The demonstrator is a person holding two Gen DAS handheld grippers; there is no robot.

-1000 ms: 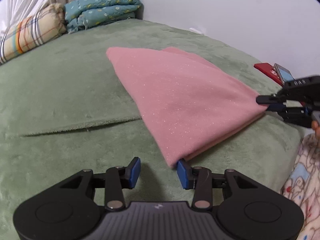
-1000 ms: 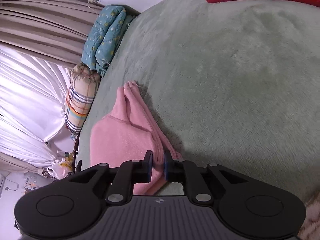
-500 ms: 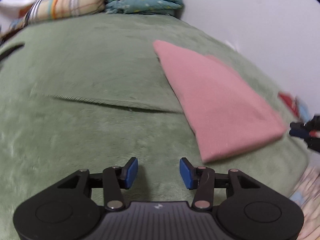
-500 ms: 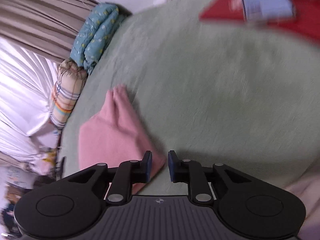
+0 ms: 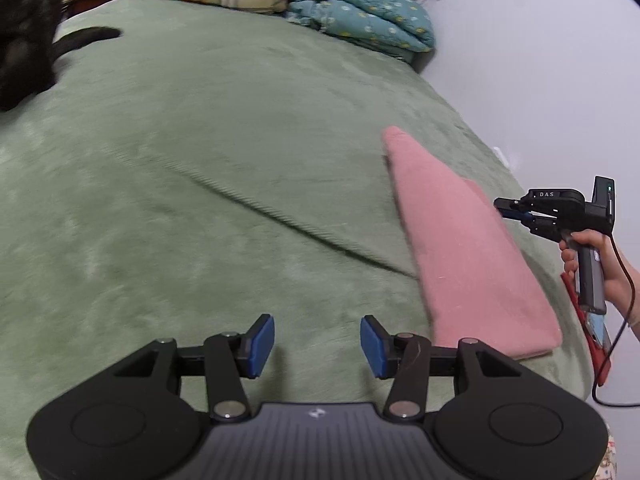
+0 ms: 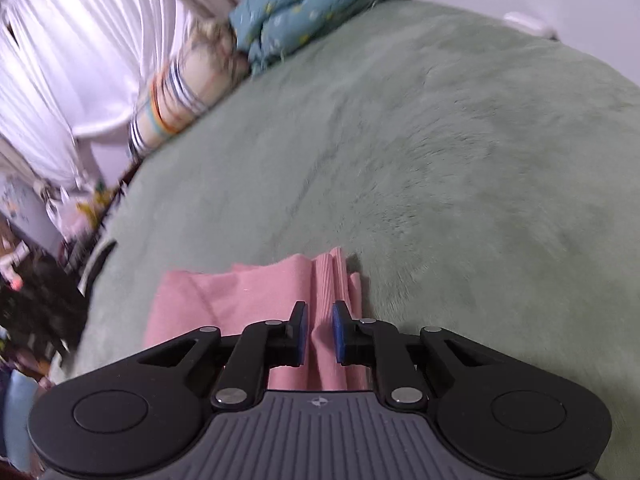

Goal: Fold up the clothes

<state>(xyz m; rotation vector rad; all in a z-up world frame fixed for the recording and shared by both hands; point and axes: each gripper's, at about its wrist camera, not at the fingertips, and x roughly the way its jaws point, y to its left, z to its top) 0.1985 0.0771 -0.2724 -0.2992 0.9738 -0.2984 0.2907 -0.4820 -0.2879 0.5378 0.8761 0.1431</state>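
The light is soft and even, a little dim, with no hard shadows on the fuzzy green blanket (image 5: pixel 208 152). In the right wrist view the white pleated curtain (image 6: pixel 68 60) glows very bright and is nearly washed out. Both views show motion blur: the striped pillow (image 6: pixel 176 96) is smeared. The fisheye lens bends the edges, and the corners are black. The black gripper bodies stay sharp.

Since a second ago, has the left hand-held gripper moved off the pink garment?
Yes. The left hand-held gripper has drawn away leftward: the pink garment's corner, earlier at its right finger, now lies off to the right, and only green blanket shows between the fingers.
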